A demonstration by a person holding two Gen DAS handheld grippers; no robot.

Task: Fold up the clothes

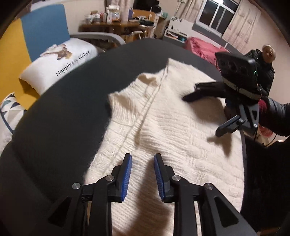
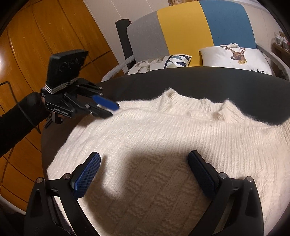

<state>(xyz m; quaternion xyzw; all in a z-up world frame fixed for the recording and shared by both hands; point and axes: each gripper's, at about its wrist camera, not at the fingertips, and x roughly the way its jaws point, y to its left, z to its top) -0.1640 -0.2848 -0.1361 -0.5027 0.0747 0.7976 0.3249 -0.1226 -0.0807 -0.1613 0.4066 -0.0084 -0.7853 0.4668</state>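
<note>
**A:** Start at the tools. How do they stand?

**B:** The left gripper has its blue pads a narrow gap apart, nothing between them, poised over the near part of the sweater. The right gripper is spread wide, also empty, over the same knit. Whether either touches the wool I cannot tell.

**A:** And the sweater itself?

**B:** One cream ribbed sweater, spread flat on a round dark table. In the right wrist view its neckline lies at the far side, toward the sofa, and the cloth covers most of the tabletop on the near side.

**A:** What lies around the table?

**B:** Just beyond it, a sofa with a back in three colour panels: grey, yellow, blue. Two cushions on it: one white with a deer print and lettering, one with a triangle pattern. To the left in that view, orange wooden cabinet doors.

**A:** The other side of the room?

**B:** From the left wrist view, a cluttered wooden desk against the far wall, one window with pale curtains, and a pink heap of fabric past the table's edge. A second person in a dark padded jacket sits behind the right gripper.

**A:** Counts, then?

**B:** Two grippers, one sweater, one table, two cushions, one window.
</note>
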